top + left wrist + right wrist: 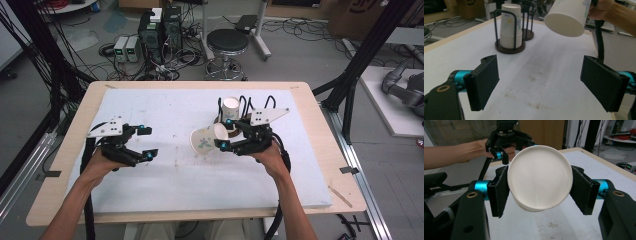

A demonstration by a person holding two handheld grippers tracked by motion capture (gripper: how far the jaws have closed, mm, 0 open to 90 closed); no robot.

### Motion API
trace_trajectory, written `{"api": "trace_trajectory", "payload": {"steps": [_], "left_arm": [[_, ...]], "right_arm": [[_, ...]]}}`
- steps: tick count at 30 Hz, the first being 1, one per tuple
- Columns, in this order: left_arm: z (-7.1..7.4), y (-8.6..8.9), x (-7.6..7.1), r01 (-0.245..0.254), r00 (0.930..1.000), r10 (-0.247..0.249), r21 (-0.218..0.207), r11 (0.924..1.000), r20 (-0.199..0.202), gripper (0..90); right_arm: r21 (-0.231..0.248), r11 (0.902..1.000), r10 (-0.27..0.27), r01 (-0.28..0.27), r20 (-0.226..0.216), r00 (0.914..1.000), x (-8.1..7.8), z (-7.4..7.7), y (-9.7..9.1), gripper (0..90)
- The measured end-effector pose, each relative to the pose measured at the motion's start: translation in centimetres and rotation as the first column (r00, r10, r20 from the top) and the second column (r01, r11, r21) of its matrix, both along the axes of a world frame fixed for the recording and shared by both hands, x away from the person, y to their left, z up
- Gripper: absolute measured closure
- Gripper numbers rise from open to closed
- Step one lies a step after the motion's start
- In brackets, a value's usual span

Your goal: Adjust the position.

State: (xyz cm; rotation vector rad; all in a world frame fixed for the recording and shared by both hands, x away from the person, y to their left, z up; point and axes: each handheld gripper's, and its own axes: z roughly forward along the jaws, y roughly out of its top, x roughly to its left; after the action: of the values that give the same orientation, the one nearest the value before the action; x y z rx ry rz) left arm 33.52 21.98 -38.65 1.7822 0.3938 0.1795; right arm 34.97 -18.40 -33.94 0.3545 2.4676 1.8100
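While the right gripper (223, 134) pinches a paper cup (208, 139) between its two black jaws, the cup lies on its side in the air above the white mat (175, 175). The cup's open mouth points toward the left side of the table in the high view, and its flat bottom faces the right gripper's camera. In the right gripper view the jaws press on both sides of the cup (539, 178), one on each side, and the round bottom sits right between them.

The left gripper (146, 142) is held over the left part of the mat, well apart from the cup. Its jaws are spread wide and nothing is between them. In the left gripper view the two black pads (484, 82) stand far apart, with the stained white mat (536, 82) below them and the cup (567, 16) tilted up high on the far side.

Behind the held cup stands a stack of paper cups (510, 26) inside a dark wire holder (510, 48) with a round base. A second holder (527, 35) just like it stands close behind the first one. Both holders rest on the mat near the far edge of the wooden table (65, 165).
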Motion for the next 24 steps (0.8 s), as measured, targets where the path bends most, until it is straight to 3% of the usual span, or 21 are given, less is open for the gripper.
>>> {"api": "trace_trajectory", "payload": {"steps": [4,10,19,24], "left_arm": [[0.5,-2.5,0.5,0.070,0.9976,-0.070,-0.003,0.9976,0.003,15.1],[1.2,-5.7,0.9,0.160,0.9869,-0.159,-0.055,0.9856,0.027,15.0],[1.5,-7.9,0.9,0.217,0.9761,-0.215,-0.055,0.9747,0.028,13.9],[1.7,-8.6,1.1,0.227,0.9738,-0.226,-0.059,0.9721,0.021,11.9]], "right_arm": [[0.000,0.9996,0.029,-0.029,0.004,0.9996,0.0,0.0,0.5,37.3],[-0.015,0.9981,0.059,-0.059,0.003,0.9982,-0.1,0.2,1.3,37.3],[-0.030,0.9966,0.078,-0.077,0.017,0.9968,-0.1,0.7,1.9,37.3],[-0.039,0.9955,0.087,-0.087,0.008,0.9962,-0.2,0.6,2.2,37.3]]}}
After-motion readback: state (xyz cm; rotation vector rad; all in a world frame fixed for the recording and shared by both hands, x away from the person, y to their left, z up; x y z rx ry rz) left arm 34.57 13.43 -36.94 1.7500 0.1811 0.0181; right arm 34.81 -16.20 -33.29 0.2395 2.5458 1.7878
